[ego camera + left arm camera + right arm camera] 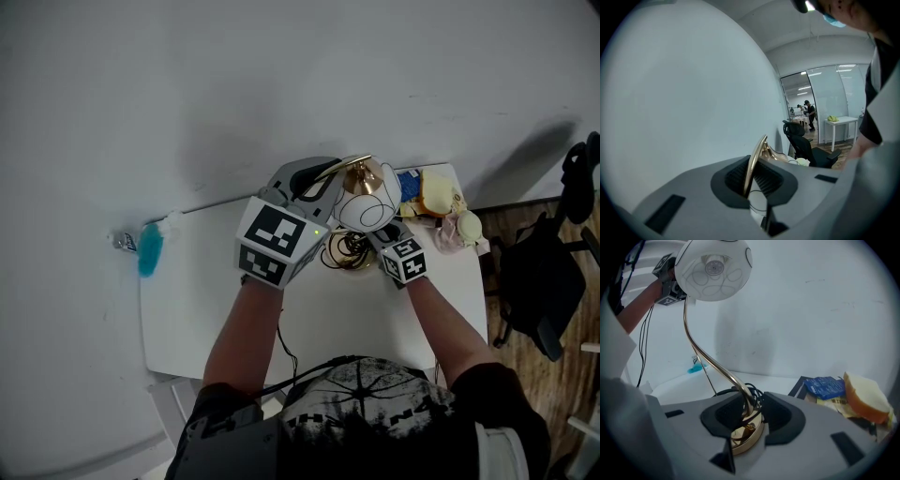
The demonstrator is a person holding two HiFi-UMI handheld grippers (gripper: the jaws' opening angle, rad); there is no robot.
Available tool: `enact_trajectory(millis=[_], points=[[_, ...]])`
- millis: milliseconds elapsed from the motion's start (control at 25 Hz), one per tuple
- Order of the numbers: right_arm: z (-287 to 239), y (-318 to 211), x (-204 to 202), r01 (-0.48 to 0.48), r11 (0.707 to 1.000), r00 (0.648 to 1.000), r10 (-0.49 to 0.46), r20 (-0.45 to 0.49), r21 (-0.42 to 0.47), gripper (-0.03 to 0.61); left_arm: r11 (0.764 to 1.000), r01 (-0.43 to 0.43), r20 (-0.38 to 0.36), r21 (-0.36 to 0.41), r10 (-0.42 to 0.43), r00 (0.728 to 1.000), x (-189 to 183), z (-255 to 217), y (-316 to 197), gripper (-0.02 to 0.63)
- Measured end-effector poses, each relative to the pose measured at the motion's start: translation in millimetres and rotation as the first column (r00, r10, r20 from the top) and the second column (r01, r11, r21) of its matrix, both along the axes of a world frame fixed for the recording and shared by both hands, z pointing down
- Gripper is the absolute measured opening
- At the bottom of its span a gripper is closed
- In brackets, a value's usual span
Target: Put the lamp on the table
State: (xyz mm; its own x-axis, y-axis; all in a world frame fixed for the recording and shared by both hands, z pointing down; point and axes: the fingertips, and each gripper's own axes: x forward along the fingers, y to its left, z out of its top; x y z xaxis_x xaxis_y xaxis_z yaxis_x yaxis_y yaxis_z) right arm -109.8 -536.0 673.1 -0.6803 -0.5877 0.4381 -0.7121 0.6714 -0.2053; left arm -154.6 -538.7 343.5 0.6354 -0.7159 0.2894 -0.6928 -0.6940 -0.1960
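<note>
Lamp (368, 211) down on the bench (375, 328); letting go in hand.
Nearest, bare bench front, open for backing out. Then the right tool (749, 420), released, jaws apart around the gold stem (701, 355) just above the round base (746, 442), seemingly resting on the bench amid its coiled cord (754, 392). Further on, the left tool (757, 183) clenched on the upper stem below the white shade (712, 268). Next, probably: loosen the left, draw the 2 tools back without nudging the stem. Far right corner crowded by a blue packet (826, 386) and bread (865, 401); wall (281, 75) close behind.
</note>
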Motion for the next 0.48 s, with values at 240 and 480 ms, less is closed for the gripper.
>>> enact_trajectory(millis=[240, 480], points=[[-4, 6, 4, 0.008, 1.0, 1.0, -0.009, 0.005, 0.009, 0.156, 1.0, -0.001, 0.01, 0.003, 0.001, 1.0, 4, 0, 1, 0.023], [-12, 16, 10, 0.007, 1.0, 1.0, -0.008, 0.016, 0.013, 0.156, 1.0, -0.001, 0.025, -0.001, 0.001, 1.0, 8, 4, 4, 0.023]])
